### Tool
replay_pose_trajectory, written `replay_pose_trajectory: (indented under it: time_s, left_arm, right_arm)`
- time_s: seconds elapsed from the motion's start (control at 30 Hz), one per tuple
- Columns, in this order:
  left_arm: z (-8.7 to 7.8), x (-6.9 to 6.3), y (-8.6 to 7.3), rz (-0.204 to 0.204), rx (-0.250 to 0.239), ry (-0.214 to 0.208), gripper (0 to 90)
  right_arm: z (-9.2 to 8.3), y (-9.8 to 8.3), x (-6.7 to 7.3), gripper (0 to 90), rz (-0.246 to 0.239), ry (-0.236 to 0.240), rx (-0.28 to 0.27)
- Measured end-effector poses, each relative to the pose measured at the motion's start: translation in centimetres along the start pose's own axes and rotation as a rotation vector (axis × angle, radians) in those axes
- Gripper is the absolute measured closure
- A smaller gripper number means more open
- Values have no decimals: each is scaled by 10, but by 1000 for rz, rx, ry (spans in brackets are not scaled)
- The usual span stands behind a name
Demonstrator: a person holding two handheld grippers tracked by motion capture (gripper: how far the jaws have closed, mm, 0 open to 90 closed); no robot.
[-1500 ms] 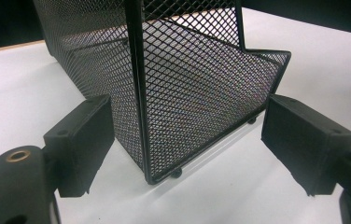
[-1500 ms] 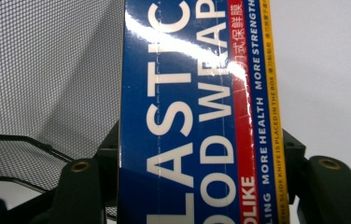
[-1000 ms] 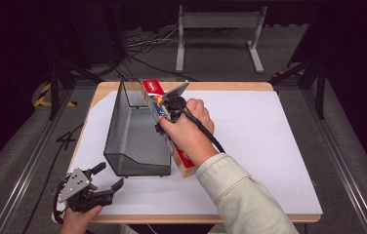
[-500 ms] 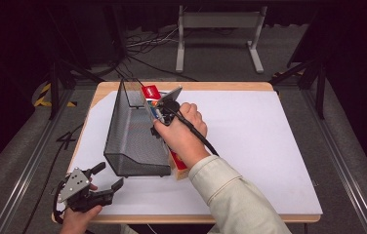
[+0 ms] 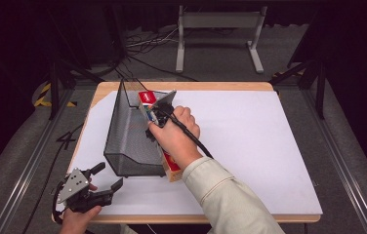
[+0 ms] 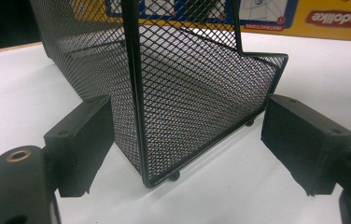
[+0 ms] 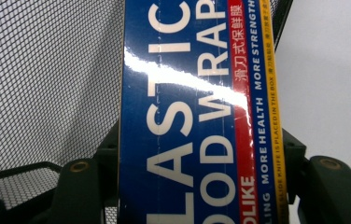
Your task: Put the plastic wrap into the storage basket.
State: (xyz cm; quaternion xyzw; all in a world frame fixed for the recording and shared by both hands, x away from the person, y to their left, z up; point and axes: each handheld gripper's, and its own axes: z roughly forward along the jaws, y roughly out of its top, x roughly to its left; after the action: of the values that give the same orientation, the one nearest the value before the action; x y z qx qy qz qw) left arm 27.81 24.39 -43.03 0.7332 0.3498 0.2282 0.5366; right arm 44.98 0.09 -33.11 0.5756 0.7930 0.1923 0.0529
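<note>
A black mesh basket [image 5: 128, 136] stands on the white table [image 5: 250, 136], its tall end at the far side. A long blue, red and yellow plastic-wrap box [image 5: 171, 165] lies along the basket's right side, its red far end by the tall wall. My right gripper [image 5: 154, 119] is shut on this box [image 7: 187, 116], with a jaw pressed to each side of it [image 7: 201, 154]. My left gripper [image 5: 109, 175] is open at the table's front left. Its jaws [image 6: 187, 135] straddle the basket's near corner [image 6: 187, 93] without touching; the box [image 6: 304, 18] shows beyond the mesh.
The white sheet [image 7: 327, 70] stretches right of the box, and the right half of the table has free room. The wooden table edge [image 5: 181, 86] runs along the back. A metal stand [image 5: 218, 22] and cables [image 5: 142, 44] lie on the floor beyond.
My right hand has shifted the box a little left and nearer, closer against the basket's side. The left gripper has stayed where it was, still open.
</note>
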Motion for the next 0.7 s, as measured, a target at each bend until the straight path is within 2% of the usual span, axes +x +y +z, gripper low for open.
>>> replay_pose_trajectory:
  time_s: [0.1, 0.13, 0.7]
  left_arm:
    - [0, 0, 0, 1, 1, -1, 180]
    - [0, 0, 0, -4, 0, -1, 180]
    - [-2, 1, 1, -7, -13, 2, 180]
  right_arm:
    - [3, 1, 0, 404, 13, -1, 11]
    - [6, 2, 1, 403, 24, -5, 33]
    - [19, 7, -1, 401, 40, -36, 59]
